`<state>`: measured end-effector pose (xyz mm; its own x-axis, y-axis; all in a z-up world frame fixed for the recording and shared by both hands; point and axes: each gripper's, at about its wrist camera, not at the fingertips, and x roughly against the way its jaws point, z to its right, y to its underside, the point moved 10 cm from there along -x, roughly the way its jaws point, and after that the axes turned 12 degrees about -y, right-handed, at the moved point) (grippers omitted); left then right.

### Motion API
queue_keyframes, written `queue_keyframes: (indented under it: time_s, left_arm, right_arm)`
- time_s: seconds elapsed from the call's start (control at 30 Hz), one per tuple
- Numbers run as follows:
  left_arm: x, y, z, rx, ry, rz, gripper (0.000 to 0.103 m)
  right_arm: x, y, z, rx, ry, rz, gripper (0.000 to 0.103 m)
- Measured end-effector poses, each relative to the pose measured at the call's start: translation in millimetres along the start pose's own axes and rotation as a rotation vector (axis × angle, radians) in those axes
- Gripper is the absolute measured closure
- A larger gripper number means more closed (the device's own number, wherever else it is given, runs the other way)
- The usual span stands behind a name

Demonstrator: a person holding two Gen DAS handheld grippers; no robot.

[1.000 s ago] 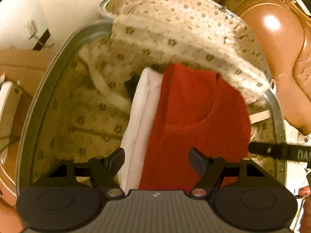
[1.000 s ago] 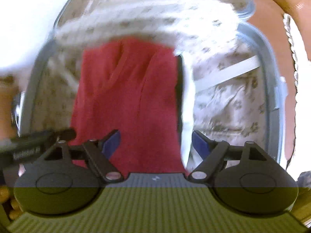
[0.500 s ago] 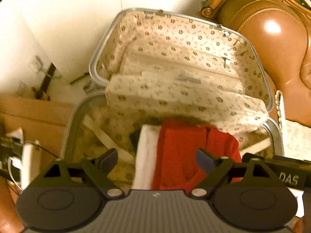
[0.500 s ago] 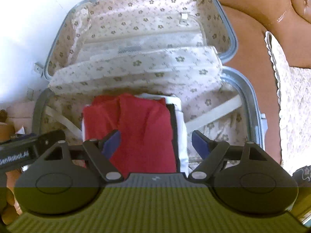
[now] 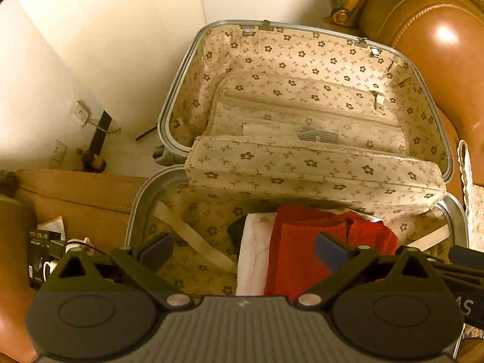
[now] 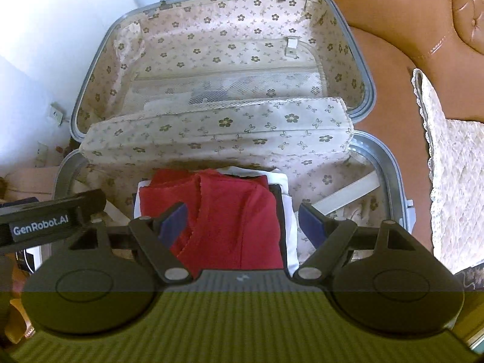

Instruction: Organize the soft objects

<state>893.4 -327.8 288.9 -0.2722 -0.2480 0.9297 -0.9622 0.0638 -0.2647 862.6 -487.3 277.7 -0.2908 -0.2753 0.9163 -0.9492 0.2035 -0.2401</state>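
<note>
An open suitcase with flower-print lining lies below both grippers. In its lower half a folded red garment rests on a folded white one, with a dark layer between them at the right edge. The lining flap hangs over the far end of the pile. My left gripper is open above the clothes with nothing between its fingers. My right gripper is open too, held above the red garment and apart from it.
A brown leather sofa stands behind and right of the case. A quilted cream cover lies on the right. A cardboard box and small gadgets sit on the left, by a white wall.
Both grippers have pulled back and up from the clothes, so the whole open lid now shows. The red garment stays in the case, and both grippers remain open.
</note>
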Motion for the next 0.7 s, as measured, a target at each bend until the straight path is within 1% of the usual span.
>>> queue_keyframes:
  time_s: [0.1, 0.27, 0.37, 0.47, 0.63, 0.7]
  left_arm:
    - [-0.1, 0.0, 0.1, -0.001, -0.007, -0.001, 0.001]
    - [-4.0, 3.9, -4.4, 0.044, 0.03, -0.033, 0.001]
    - [-3.4, 5.9, -8.5, 0.059, 0.037, -0.027, 0.001]
    - [-2.4, 7.6, -11.1, 0.054, 0.033, -0.019, 0.001]
    - [-4.7, 14.7, -13.4, 0.034, 0.021, -0.043, 0.001]
    - [-4.6, 18.3, -15.0, 0.042, 0.025, -0.049, 0.001]
  right_arm:
    - [-1.0, 0.5, -0.2, -0.002, 0.011, -0.001, 0.015]
    - [-1.2, 1.4, -2.1, -0.005, 0.013, -0.003, 0.015]
    - [-0.6, 2.0, -4.5, -0.002, 0.013, -0.002, 0.015]
    - [0.3, 4.1, -7.7, 0.007, 0.014, -0.005, 0.015]
    - [2.0, 9.5, -11.9, 0.02, 0.012, -0.012, 0.015]
    - [2.9, 12.5, -13.9, 0.03, 0.017, -0.012, 0.015]
